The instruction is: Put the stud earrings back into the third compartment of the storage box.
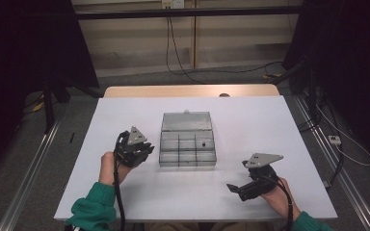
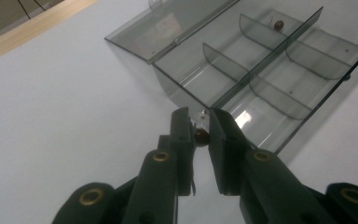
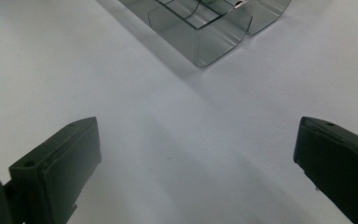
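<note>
A clear grey compartment box (image 1: 188,144) lies open in the middle of the white table, its lid (image 1: 186,121) folded back. My left gripper (image 1: 147,149) hovers just left of the box, shut on a small brown bead (image 2: 201,136) that sits between its jaws, near the box's corner (image 2: 186,100). Another brown bead (image 2: 279,24) rests in a far compartment, seen also from above (image 1: 204,143). My right gripper (image 1: 233,188) stands open near the table's front right, jaws wide apart over bare table, the box's corner (image 3: 200,44) ahead of it.
The white table (image 1: 125,110) has a wooden strip (image 1: 188,90) along its far edge. Cables (image 1: 183,67) run on the floor beyond. Metal rails (image 1: 33,159) flank the table on both sides.
</note>
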### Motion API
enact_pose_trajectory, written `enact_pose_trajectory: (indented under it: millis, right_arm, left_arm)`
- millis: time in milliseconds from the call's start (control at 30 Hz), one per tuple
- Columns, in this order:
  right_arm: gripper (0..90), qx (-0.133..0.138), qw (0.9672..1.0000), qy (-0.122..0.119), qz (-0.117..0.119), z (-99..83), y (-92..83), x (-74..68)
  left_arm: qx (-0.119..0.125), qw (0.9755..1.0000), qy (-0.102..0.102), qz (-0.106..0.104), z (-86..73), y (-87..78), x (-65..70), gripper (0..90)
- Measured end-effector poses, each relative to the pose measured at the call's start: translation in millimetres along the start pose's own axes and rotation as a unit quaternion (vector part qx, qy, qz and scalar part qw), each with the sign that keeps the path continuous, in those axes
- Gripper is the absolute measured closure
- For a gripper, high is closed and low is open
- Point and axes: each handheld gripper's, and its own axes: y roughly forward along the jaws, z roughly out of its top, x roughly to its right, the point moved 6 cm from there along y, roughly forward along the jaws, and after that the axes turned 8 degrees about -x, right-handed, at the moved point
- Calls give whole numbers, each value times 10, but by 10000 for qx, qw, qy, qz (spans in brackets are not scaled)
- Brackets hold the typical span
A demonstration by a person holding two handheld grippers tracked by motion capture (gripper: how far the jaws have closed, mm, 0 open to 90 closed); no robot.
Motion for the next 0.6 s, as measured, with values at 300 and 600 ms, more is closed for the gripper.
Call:
enact_pose_trajectory:
  millis: [300, 600]
  right_arm:
    - [7, 23, 10000, -11, -22, 6, -8, -1]
    - [7, 54, 10000, 50, -35, 15, -10, 19]
  left_arm:
    - [-19, 9998, 202, -72, 190, 133, 119, 805]
    - [55, 9994, 295, -154, 487, 171, 174, 805]
